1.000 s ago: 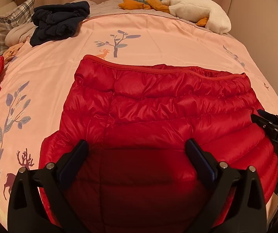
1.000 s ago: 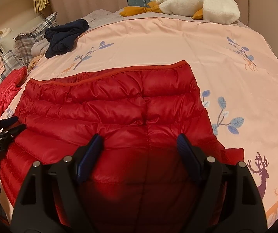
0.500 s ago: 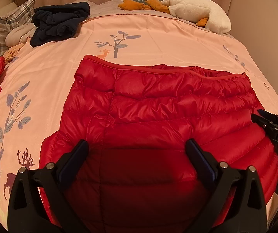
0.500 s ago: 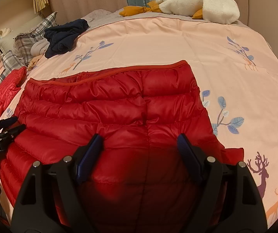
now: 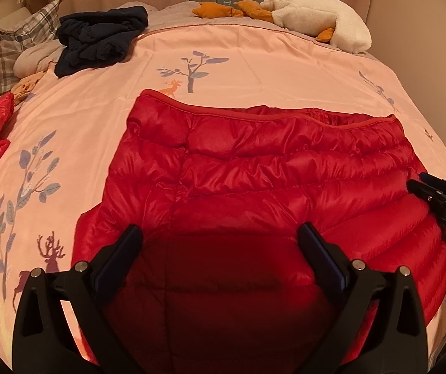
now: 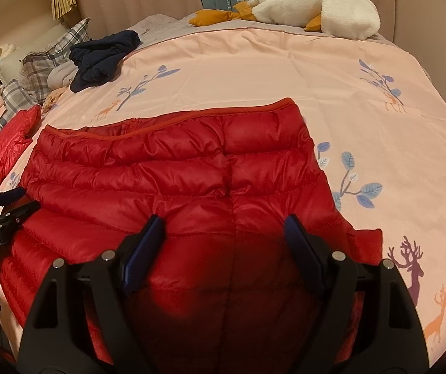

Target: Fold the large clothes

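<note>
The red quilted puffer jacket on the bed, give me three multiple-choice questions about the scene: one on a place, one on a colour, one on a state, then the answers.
1. Where does the crumpled dark navy garment lie?
A. far left part of the bed, near the plaid pillows
B. on top of the red quilted puffer jacket
C. beside the white plush goose

2. What colour is the bedspread under the red quilted puffer jacket?
A. grey
B. pale pink with printed trees and deer
C. green

3. How do the two grippers stand?
A. both shut on fabric
B. one shut, one open
C. both open over the jacket

Answers: 1 A, it sits far from the jacket, next to the plaid pillows. 2 B, the pink print shows all round. 3 C, the left gripper and right gripper show spread fingers with nothing pinched between.
</note>
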{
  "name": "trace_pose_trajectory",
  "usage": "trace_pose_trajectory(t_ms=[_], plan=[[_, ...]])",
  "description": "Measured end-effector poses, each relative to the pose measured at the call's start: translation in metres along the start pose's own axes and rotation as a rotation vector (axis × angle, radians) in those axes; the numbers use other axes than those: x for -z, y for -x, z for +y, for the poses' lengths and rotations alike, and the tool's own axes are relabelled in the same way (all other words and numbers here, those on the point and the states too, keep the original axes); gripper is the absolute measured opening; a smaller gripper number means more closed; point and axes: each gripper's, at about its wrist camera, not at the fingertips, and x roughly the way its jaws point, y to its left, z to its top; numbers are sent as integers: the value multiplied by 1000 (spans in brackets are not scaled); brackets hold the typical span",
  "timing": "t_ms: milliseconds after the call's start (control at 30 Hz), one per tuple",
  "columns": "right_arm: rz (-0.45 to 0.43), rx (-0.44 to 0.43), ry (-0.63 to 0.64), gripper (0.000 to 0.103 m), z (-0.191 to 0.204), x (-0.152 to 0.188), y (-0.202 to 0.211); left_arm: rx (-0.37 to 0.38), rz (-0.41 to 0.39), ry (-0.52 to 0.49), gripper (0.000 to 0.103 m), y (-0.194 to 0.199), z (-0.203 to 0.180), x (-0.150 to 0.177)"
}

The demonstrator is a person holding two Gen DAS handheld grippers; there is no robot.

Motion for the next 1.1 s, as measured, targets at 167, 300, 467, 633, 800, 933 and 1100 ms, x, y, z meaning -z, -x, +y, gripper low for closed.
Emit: trace_pose_trajectory(t_ms=[167,300,467,633,800,933,1100], plan=[[-26,46,-8,82,-1,0,19,-31,-41,-9,101,21,-2,3],[-75,45,2,82,7,2,41,-32,-90,-37,101,42,-10,6],[-116,-23,41,83,35,6,65,0,-121,-47,101,56,-26,7],[-85,-89,76,84,63,15,61,6,-103,-71,101,49,-45,17],[-39,-41,100,84,58,30,42,-17,-44,-49,101,26,-37,30],[-29,-67,52,81,34,32,40,-26,-45,-31,101,29,-24,34],[-37,9,52,83,20,35,47,-62,-42,9,101,36,0,38]])
